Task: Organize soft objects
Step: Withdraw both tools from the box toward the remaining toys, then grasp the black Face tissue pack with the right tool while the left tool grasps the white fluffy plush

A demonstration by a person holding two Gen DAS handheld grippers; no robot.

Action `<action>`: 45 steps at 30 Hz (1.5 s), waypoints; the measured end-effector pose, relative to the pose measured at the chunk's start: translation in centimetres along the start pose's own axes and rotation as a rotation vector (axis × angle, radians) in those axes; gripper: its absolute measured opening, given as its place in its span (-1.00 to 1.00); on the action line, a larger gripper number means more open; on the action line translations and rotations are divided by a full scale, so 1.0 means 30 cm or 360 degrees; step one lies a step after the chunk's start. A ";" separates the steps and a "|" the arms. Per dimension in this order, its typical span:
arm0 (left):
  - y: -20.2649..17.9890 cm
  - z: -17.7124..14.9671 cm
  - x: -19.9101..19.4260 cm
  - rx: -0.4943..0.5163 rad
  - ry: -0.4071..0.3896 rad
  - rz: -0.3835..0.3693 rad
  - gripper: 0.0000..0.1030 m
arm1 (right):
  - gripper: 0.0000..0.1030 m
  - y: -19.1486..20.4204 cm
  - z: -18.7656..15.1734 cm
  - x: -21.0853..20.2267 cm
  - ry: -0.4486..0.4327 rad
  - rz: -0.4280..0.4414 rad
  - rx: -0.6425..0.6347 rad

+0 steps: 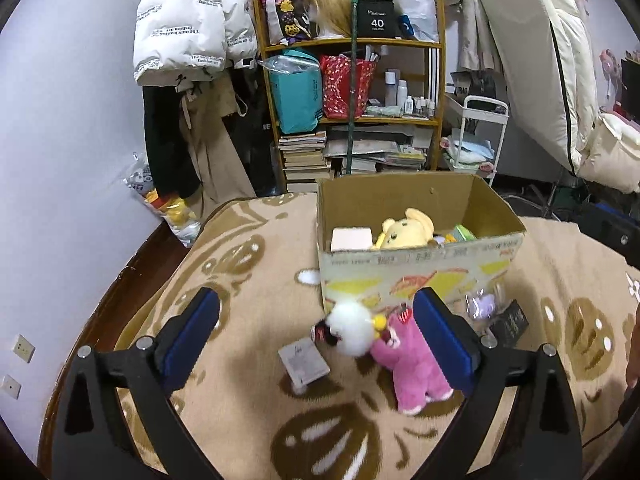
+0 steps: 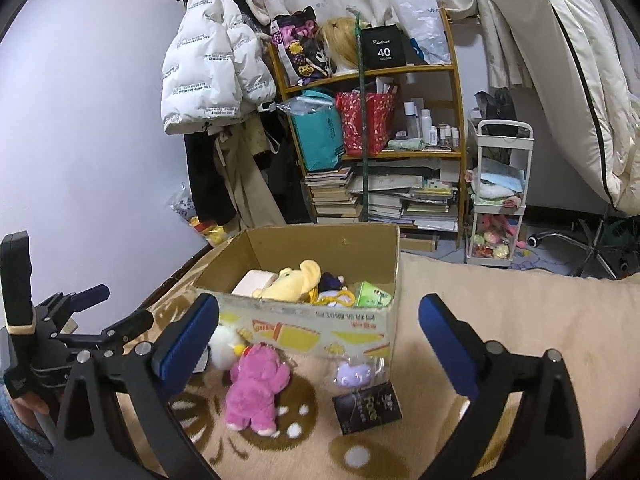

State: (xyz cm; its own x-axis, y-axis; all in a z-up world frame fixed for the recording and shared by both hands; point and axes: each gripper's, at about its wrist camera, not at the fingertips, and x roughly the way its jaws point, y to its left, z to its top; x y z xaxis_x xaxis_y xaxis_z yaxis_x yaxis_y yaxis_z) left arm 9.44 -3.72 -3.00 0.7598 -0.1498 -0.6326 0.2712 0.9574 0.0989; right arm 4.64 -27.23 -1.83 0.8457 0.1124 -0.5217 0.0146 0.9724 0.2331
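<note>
A pink plush [image 1: 412, 364] lies face down on the beige blanket in front of a cardboard box [image 1: 420, 268]; it also shows in the right wrist view [image 2: 254, 388]. A white fluffy toy [image 1: 352, 328] lies against its head, also seen in the right wrist view [image 2: 224, 344]. A small purple plush in clear wrap [image 2: 354, 374] sits by the box front. The box [image 2: 312, 324] holds a yellow plush [image 2: 292, 280] and other items. My left gripper [image 1: 316, 320] is open above the white toy. My right gripper [image 2: 320, 328] is open and empty before the box.
A black booklet [image 2: 368, 404] and a grey card [image 1: 304, 362] lie on the blanket. A wooden shelf [image 1: 352, 80] with bags and books stands behind, with a white cart [image 2: 500, 196] beside it. Coats hang on the left wall. The left gripper's body [image 2: 60, 328] is at the left.
</note>
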 end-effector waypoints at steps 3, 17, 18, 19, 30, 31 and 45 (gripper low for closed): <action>-0.002 -0.017 -0.026 0.0017 0.0006 0.0004 0.87 | 1.00 0.013 -0.014 -0.026 0.0010 -0.0004 -0.0007; 0.051 -0.044 0.023 -0.0090 0.0134 -0.0024 0.88 | 1.00 0.026 -0.068 -0.014 0.0101 -0.0031 -0.0006; 0.055 -0.045 0.031 -0.0098 0.0143 -0.0025 0.87 | 1.00 0.024 -0.071 -0.009 0.0108 -0.0034 -0.0004; 0.060 -0.043 0.043 -0.0109 0.0153 -0.0029 0.87 | 1.00 0.021 -0.074 0.000 0.0119 -0.0045 -0.0004; 0.096 -0.027 0.159 -0.0226 0.0247 -0.0080 0.87 | 1.00 -0.013 -0.090 0.099 0.0227 -0.0084 0.0045; 0.094 -0.025 0.171 -0.0226 0.0256 -0.0083 0.87 | 1.00 -0.016 -0.092 0.105 0.0235 -0.0084 0.0046; 0.049 -0.040 0.365 -0.0187 0.0440 -0.0101 0.87 | 1.00 -0.081 -0.138 0.281 0.0439 -0.0102 0.0122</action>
State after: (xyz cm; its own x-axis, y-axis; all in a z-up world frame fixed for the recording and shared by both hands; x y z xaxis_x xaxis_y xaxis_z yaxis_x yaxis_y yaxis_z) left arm 17.46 -3.66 -10.71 0.5494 -0.1530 -0.8214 0.2304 0.9727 -0.0270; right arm 9.51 -27.79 -10.18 0.6651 0.1130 -0.7381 0.1121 0.9622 0.2483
